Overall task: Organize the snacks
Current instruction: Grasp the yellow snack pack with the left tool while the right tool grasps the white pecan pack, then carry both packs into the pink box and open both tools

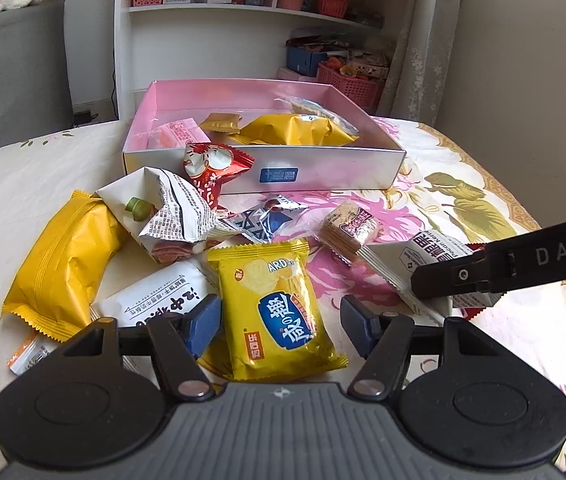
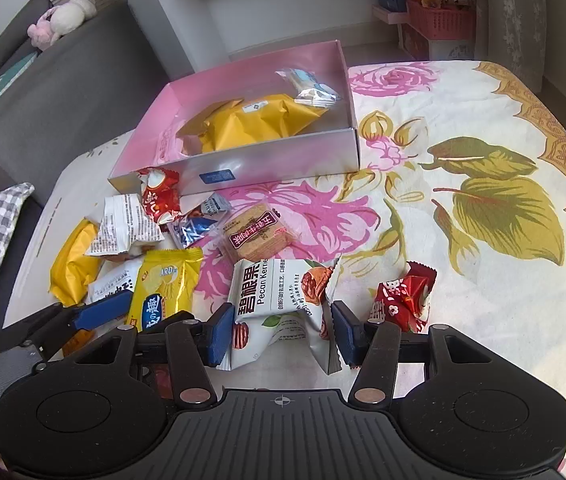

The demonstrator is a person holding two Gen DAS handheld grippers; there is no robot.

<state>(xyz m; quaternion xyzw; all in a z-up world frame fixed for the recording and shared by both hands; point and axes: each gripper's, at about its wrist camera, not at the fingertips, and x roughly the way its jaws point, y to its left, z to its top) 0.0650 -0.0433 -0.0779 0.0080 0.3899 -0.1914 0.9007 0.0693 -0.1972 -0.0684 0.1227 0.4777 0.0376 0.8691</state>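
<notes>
A: Two views, left wrist first. The left gripper [image 1: 281, 330] straddles a glossy yellow crinkly biscuit packet [image 1: 279, 320] on the floral cloth, jaws apart, blue pads clear of it. Readable: "ARD". The shallow pink-lined cardboard box [image 1: 263, 168] sits behind the pile.

B: Right wrist: the right gripper [image 2: 281, 334] pinches a white foil "Pecan Kernel" pouch [image 2: 281, 300] at its sides. Light, slippery, crushable, so I'd hold the sealed edges.
</notes>
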